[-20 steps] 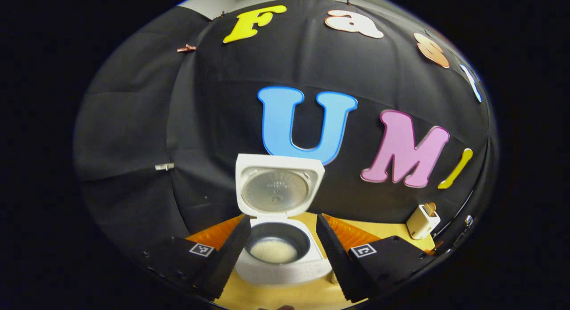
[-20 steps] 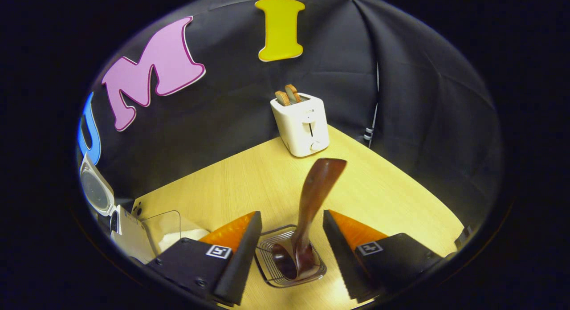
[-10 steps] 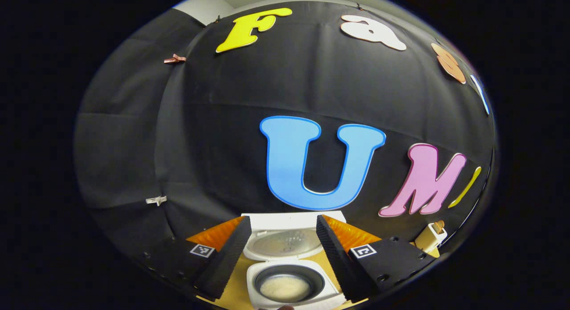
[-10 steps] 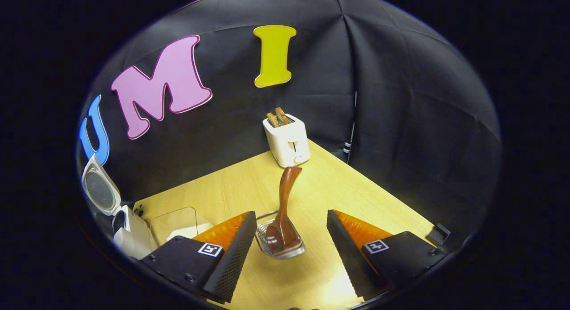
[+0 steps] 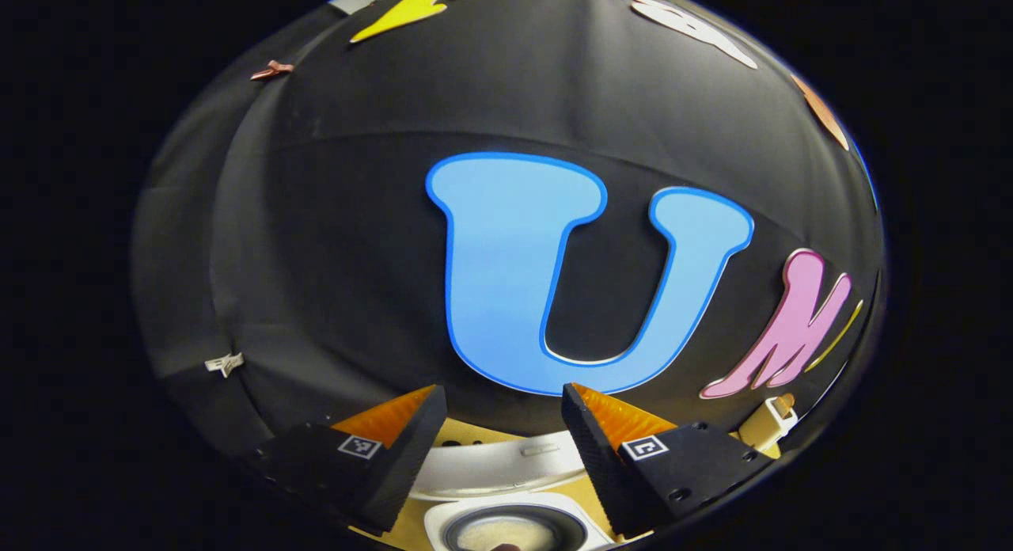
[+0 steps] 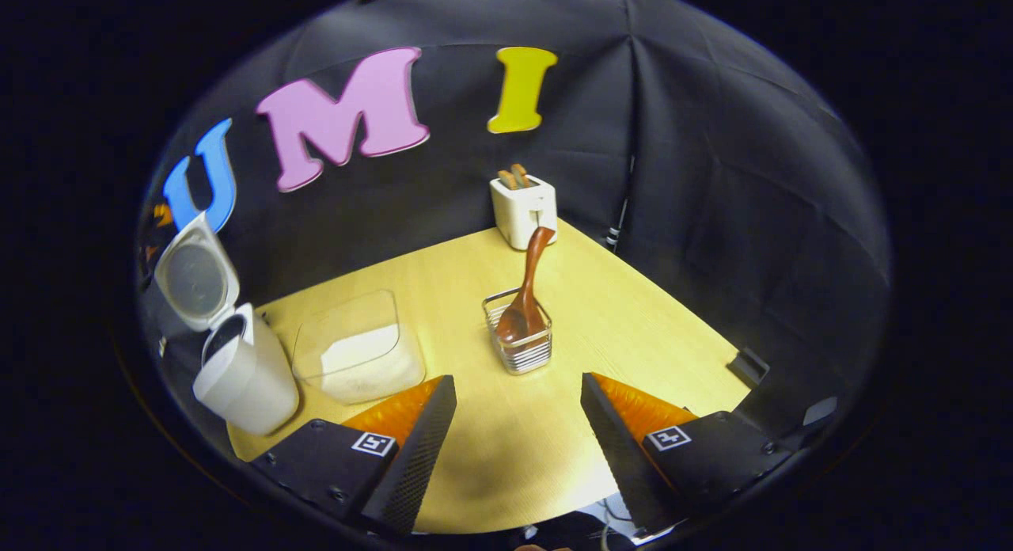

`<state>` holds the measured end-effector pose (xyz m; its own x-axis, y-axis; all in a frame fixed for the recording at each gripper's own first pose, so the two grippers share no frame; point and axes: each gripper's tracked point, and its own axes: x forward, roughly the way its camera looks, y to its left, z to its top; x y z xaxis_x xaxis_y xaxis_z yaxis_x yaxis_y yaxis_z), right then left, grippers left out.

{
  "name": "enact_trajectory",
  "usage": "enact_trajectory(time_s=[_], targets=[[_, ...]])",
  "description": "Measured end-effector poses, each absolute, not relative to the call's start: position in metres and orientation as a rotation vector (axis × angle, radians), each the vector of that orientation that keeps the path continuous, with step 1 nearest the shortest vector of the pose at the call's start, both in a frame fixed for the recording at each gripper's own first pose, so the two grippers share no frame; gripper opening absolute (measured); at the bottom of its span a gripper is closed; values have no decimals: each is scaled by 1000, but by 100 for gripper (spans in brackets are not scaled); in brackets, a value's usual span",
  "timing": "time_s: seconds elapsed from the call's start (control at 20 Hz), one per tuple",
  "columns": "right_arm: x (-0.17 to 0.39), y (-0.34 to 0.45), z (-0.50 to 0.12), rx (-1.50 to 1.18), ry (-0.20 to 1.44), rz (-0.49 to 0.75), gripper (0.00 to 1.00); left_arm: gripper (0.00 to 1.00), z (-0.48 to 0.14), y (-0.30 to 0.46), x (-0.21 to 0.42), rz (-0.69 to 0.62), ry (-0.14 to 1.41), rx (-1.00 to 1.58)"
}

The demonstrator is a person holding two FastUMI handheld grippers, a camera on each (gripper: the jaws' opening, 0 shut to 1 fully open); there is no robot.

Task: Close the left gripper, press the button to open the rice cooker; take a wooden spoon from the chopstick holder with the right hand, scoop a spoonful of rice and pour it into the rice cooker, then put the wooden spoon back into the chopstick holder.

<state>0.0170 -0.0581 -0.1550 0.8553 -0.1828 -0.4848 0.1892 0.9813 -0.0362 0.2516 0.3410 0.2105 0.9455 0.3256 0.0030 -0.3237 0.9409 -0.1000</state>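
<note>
The white rice cooker stands at the table's left with its lid raised; in the left gripper view its pot with rice lies below my open left gripper. The dark wooden spoon stands bowl-down in the wire chopstick holder at mid table. A clear container of rice sits between the cooker and the holder. My right gripper hangs open above the near table, well back from the holder, with nothing between its fingers.
A white toaster with bread in its slots stands at the far corner of the wooden table; it also shows in the left gripper view as the toaster. Black cloth walls close off the back and right.
The right gripper has drawn back and up from the holder, leaving the spoon standing in it. The left gripper has risen and pushed toward the back wall above the open cooker.
</note>
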Motion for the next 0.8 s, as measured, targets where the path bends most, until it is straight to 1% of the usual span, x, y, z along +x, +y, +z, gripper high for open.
enact_trajectory(time_s=[0.05, 0.2, 0.3, 0.45, 0.6, 0.8], targets=[[15, -54, -154, 13, 508, -193, 98, 94, 203, 339, 258, 321, 15, -79], [19, -49, -147, 33, 490, -208, 99, 94, 181, 327, 278, 274, 71, -130], [19, -47, -149, 65, 499, -219, 99, 95, 174, 331, 281, 287, 86, -137], [19, -51, -153, 67, 514, -231, 99, 95, 168, 323, 271, 276, 123, -133], [28, -58, -147, 53, 486, -242, 99, 96, 157, 308, 255, 273, 168, -157], [41, -51, -154, 48, 480, -192, 99, 96, 136, 282, 226, 267, 208, -185]])
